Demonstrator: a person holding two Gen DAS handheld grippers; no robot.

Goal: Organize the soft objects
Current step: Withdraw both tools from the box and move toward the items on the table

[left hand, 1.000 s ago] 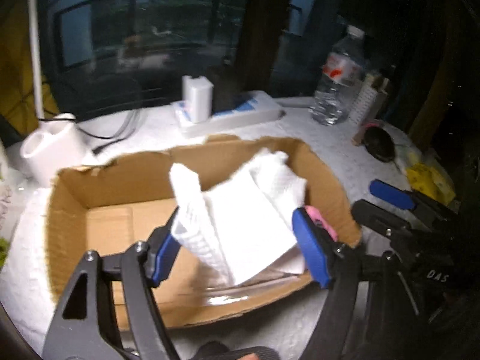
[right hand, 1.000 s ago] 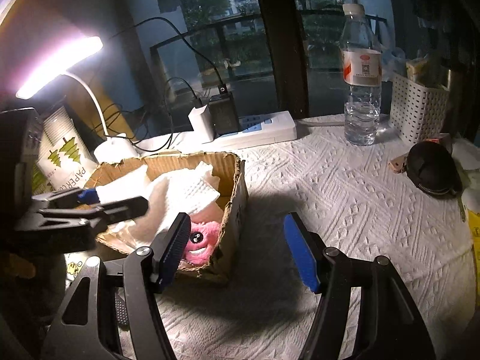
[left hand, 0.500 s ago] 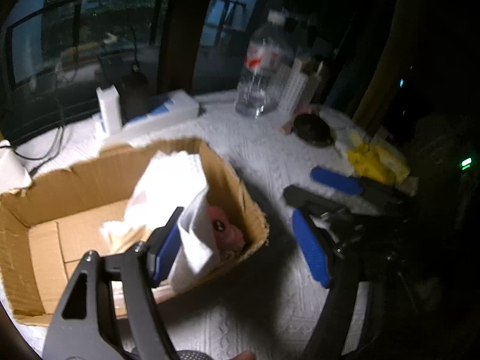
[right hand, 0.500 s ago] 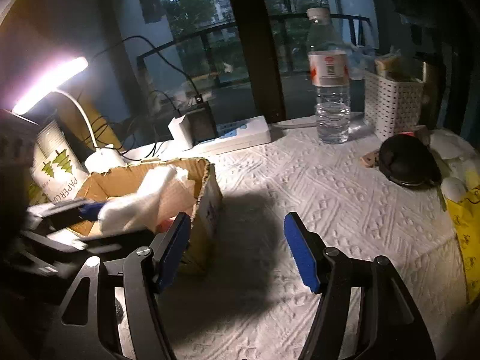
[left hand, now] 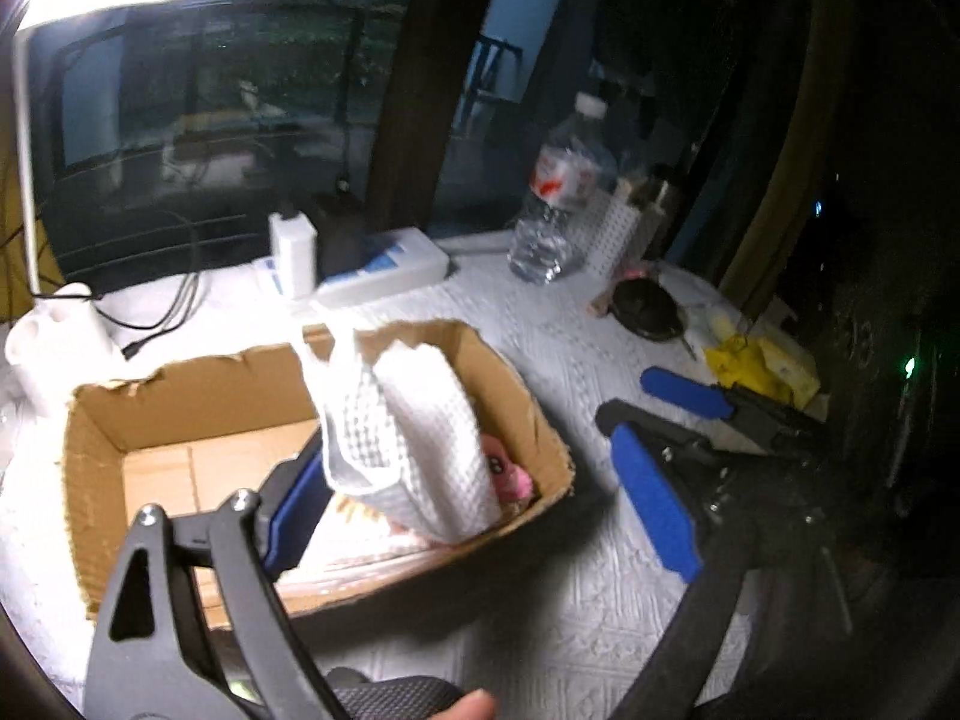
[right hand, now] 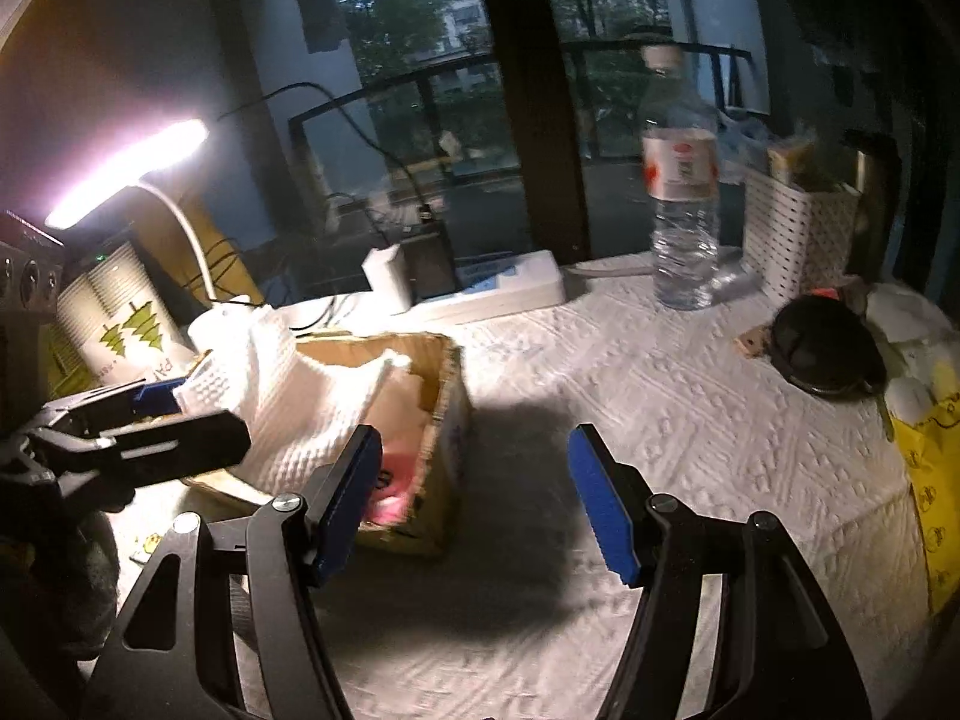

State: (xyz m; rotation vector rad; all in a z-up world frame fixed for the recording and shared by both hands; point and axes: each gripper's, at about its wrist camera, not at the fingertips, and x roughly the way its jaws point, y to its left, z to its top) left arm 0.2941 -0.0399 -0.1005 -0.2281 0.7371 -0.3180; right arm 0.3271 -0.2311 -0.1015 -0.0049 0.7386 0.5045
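A: Left wrist view: what is seen between the fingers of the left gripper (left hand: 480, 489)?

B: A white waffle-weave cloth (left hand: 402, 438) is seen draped against the inner face of the left-hand blue pad (left hand: 294, 510), hanging over the open brown cardboard box (left hand: 186, 396). The opposite pad stands well apart, out over the white textured worktop (left hand: 540, 618), so the fingers are spread wide and the cloth is not pinched; whether it is caught on the pad or merely resting cannot be told.

A: And in the box?

B: A pink plush toy (left hand: 510, 477) is glimpsed in the near right corner, partly covered by the cloth.

A: How is the right gripper (right hand: 480, 504) placed?

B: Its fingers are parted and nothing is held. The box lies to its left, its corner just behind the left pad.

A: On which relation does the coming move turn?

B: The cloth's long axis runs upward and away from the left gripper, leaning on the box's right wall. The left gripper is judged nearer, so the cloth is probably best pressed down and leftward into the bare part of the box.
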